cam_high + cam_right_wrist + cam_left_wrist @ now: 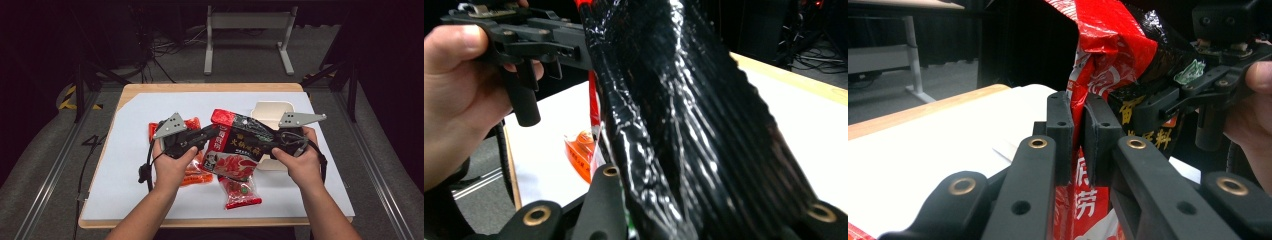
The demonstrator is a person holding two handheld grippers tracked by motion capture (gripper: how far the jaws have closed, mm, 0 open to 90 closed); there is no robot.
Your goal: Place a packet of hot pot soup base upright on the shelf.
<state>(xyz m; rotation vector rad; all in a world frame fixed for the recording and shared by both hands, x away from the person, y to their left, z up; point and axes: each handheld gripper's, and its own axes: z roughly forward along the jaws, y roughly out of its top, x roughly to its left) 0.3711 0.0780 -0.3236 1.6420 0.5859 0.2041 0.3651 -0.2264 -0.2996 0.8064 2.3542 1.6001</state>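
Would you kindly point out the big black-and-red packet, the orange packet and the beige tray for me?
black-and-red packet [240, 142]: high view, its printed middle.
orange packet [583, 152]: right gripper view, its upper half.
beige tray [272, 111]: high view, its far inner wall.

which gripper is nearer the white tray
Right. The right gripper hangs over the white tray at its near edge, clamping the red-black bag; the left gripper grips the bag's far side, well left of the tray.
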